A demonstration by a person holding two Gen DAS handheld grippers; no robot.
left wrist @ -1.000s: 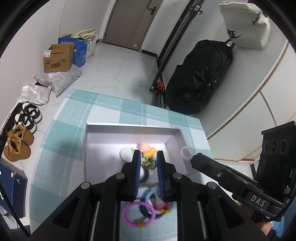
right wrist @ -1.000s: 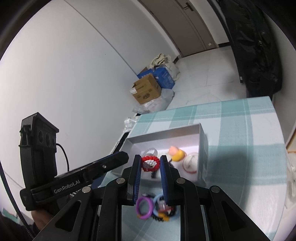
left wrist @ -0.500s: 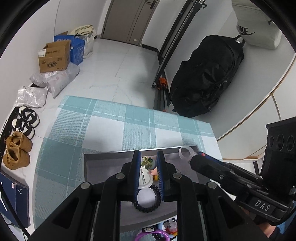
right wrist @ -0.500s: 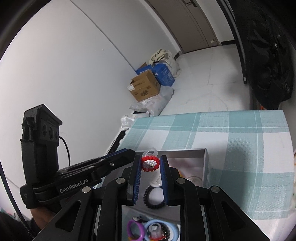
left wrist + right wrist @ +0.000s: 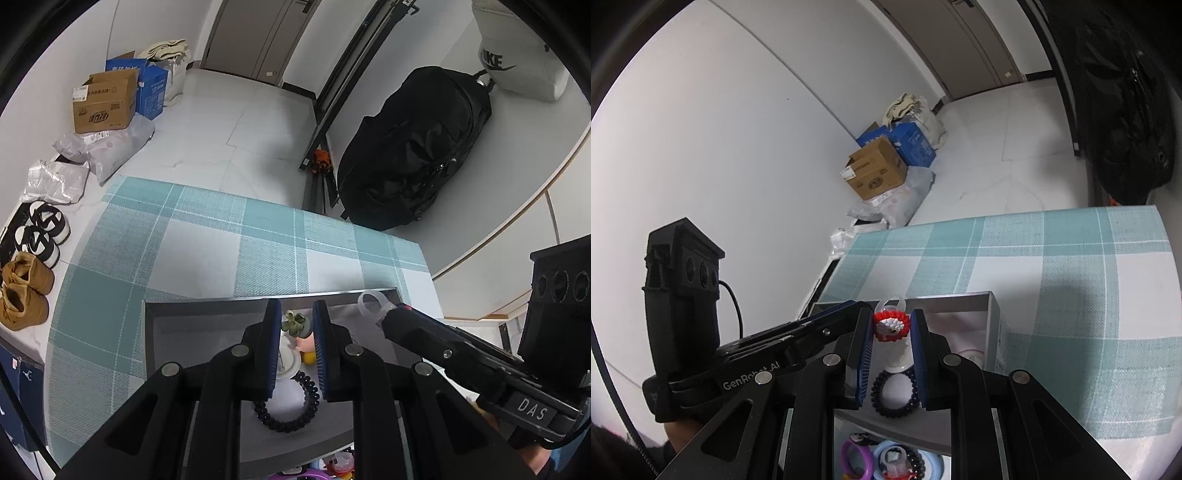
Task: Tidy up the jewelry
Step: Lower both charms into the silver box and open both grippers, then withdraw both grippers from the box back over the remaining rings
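Note:
My left gripper (image 5: pixel 294 319) is shut on a small green clover ring (image 5: pixel 294 324), held over the grey tray (image 5: pixel 207 306). My right gripper (image 5: pixel 891 326) is shut on a red and white beaded ring (image 5: pixel 891 325) with a clear band, also over the tray (image 5: pixel 995 321). The clear band (image 5: pixel 371 301) sticks out of the right gripper in the left wrist view. In the tray lie a black beaded bracelet (image 5: pixel 286 408), a white round piece (image 5: pixel 288 363) and a pink and yellow charm (image 5: pixel 306 349). The bracelet also shows in the right wrist view (image 5: pixel 894 393).
A teal plaid cloth (image 5: pixel 221 251) covers the table. In front of the tray lie a purple ring (image 5: pixel 855 459), a light blue ring (image 5: pixel 908 463) and other small pieces. Cardboard boxes (image 5: pixel 105 101), shoes (image 5: pixel 26 291) and a black bag (image 5: pixel 413 147) sit on the floor.
Both grippers have risen and drawn back with their rings held. The tray now sits lower in both views and more of the plaid cloth shows beyond it.

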